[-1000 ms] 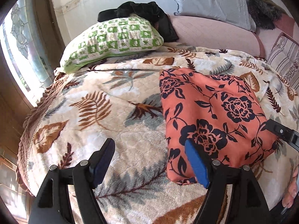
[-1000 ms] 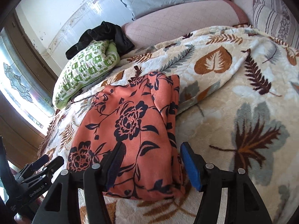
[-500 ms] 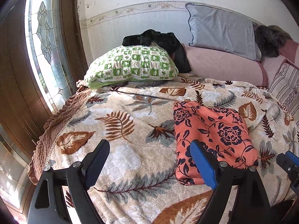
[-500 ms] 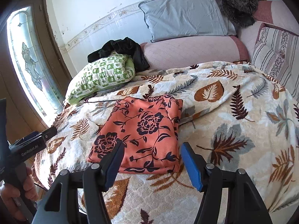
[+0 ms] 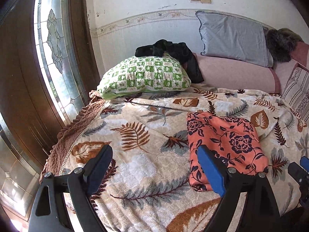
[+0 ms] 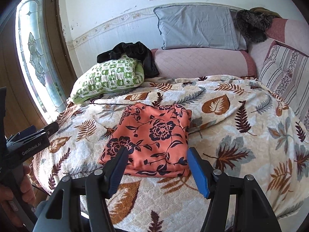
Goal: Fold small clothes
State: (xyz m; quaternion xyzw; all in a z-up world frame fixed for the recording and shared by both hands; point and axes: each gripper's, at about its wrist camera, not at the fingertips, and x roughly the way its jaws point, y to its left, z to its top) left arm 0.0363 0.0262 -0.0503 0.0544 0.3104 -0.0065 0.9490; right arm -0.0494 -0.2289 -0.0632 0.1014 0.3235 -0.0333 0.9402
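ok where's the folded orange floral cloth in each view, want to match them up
Left wrist view: the folded orange floral cloth lies right of centre on the leaf-print blanket, behind the right finger of the open left claw.
Right wrist view: it lies at centre, just beyond the open right claw.
Shared landmark: the green checked pillow, behind and to the left of the cloth.

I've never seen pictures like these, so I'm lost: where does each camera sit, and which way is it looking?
Left wrist: sits on the left gripper, looks across the bed at the folded garment, to its right; its two open fingers show, plus the right gripper's tip at the right edge.
Right wrist: sits on the right gripper, faces the garment head-on; its open fingers, the left gripper and a hand show.
Shared: garment, leaf blanket, green pillow, grey pillow.
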